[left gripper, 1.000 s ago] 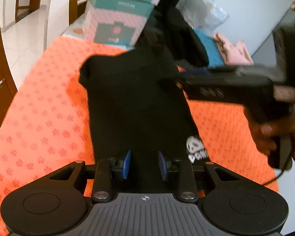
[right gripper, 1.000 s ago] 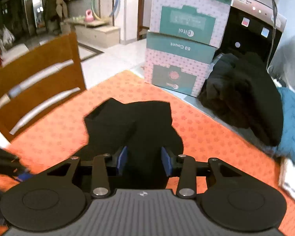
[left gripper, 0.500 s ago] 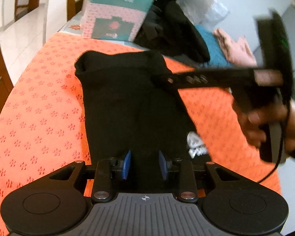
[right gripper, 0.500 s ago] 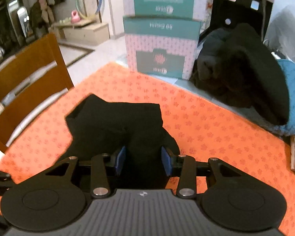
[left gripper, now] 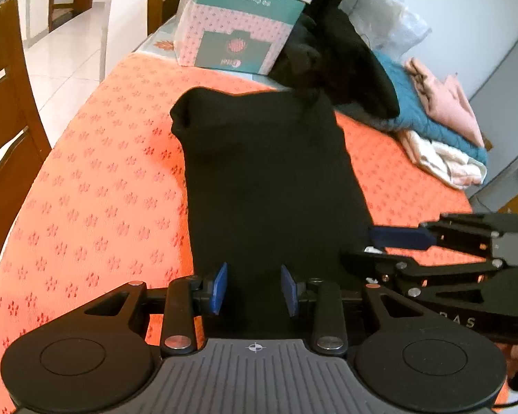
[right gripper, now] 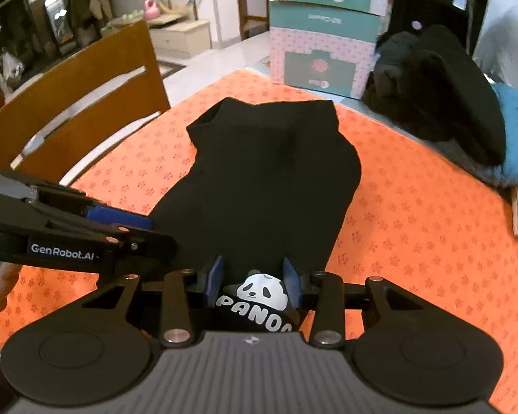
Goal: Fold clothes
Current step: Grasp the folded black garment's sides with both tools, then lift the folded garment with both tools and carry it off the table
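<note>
Your black shirt point(left gripper: 269, 186) lies folded lengthwise on the orange tablecloth point(left gripper: 96, 186), one narrow end toward the stacked teal-and-pink boxes point(left gripper: 238, 34) at the table's far edge and the other end at the near edge, under both of your grippers. Your left gripper point(left gripper: 254, 289) sits over that near end with its jaws opening; black cloth lies between the blue pads point(left gripper: 219, 288), and they stand clear of it. Your right gripper point(right gripper: 251, 284) is just beside it at the same end, and its pads point(right gripper: 213, 281) flank a bunched fold of the shirt that carries a white panda print point(right gripper: 262, 289). The cloth fills the gap between them, but you cannot tell from either view whether they actually squeeze it. In the left wrist view, your right gripper reaches in from the right edge, its fingers lying along the shirt's near right corner. A dark garment heap point(left gripper: 338, 65) rests beside the boxes, touching the shirt's far right corner, with teal point(left gripper: 428, 117), pink point(left gripper: 445, 100) and cream point(left gripper: 442, 162) clothes piled along the table's right edge. A wooden chair point(right gripper: 76, 103) stands at the left edge.
</note>
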Demonstrator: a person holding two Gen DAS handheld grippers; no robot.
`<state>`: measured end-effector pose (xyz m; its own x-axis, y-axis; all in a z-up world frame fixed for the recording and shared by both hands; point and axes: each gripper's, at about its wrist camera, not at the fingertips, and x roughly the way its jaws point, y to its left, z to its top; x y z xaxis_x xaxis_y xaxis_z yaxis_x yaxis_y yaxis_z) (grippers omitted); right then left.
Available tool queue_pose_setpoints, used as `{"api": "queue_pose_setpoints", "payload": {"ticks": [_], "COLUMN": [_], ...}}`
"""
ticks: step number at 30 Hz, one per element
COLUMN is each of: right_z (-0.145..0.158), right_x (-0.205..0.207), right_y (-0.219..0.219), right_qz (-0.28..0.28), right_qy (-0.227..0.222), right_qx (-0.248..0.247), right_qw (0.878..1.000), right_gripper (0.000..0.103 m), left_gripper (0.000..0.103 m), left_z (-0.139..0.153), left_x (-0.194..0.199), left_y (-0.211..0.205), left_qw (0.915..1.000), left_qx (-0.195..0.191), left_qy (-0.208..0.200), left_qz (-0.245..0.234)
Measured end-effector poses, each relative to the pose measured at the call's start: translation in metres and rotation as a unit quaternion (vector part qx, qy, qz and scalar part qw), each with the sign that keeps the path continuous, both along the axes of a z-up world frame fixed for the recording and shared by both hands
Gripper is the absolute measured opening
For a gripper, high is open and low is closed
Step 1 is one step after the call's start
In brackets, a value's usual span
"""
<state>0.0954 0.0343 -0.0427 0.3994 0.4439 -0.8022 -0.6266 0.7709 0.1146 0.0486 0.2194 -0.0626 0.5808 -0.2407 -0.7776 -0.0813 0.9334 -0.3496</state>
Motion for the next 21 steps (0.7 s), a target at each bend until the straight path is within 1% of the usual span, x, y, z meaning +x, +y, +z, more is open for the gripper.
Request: {"api": "queue_pose_setpoints", "payload": {"ticks": [1,3,5,7,10,12,13,15,17,21], "right_z": [0.004,0.01,0.011,0.007,-0.011,-0.028,-0.036,-0.051,-0.061,-0.074], "right_x": [0.002,0.007,0.018,0.031,0.052,0.062,0.067,0.072,0.076,0.079], "right_y": [-0.004,-0.015,-0.029,-0.043,-0.061,-0.07,-0.074,-0.074,-0.07,-0.057], "right_qz": [-0.006,-0.026,-0.051,-0.074,-0.091,-0.103,-0.109,-0.113,-0.113,-0.101], "right_qy": [0.004,0.008,0.025,0.052,0.103,0.14,0.158,0.184,0.202,0.223], "right_qx": [0.013,0.038,0.066,0.095,0.141,0.172,0.188,0.21,0.223,0.234], "right_qw": [1.0,0.999,0.996,0.991,0.98,0.97,0.963,0.953,0.947,0.941], "right_gripper": [0.045,0.05,0.055,0.066,0.071,0.075,0.076,0.079,0.08,0.082], "left_gripper": [0.052,0.059,0.06,0.063,0.067,0.069,0.07,0.07,0.07,0.071], "left_z": [0.003,0.005,0.001,-0.005,-0.016,-0.023,-0.026,-0.031,-0.035,-0.041], "left_x": [-0.001,-0.001,0.003,0.008,0.016,0.021,0.023,0.026,0.028,0.029], "left_y": [0.002,0.007,0.015,0.023,0.035,0.042,0.045,0.048,0.049,0.053], "left_qw": [1.0,0.9998,0.9996,0.9987,0.9942,0.9896,0.9877,0.9852,0.9838,0.9804], "left_qx": [-0.004,-0.009,-0.019,-0.043,-0.094,-0.128,-0.139,-0.154,-0.162,-0.179], "left_qy": [-0.007,-0.016,-0.009,0.009,0.035,0.045,0.049,0.05,0.052,0.052], "left_qz": [0.003,0.011,0.018,0.026,0.038,0.047,0.053,0.056,0.057,0.064]}}
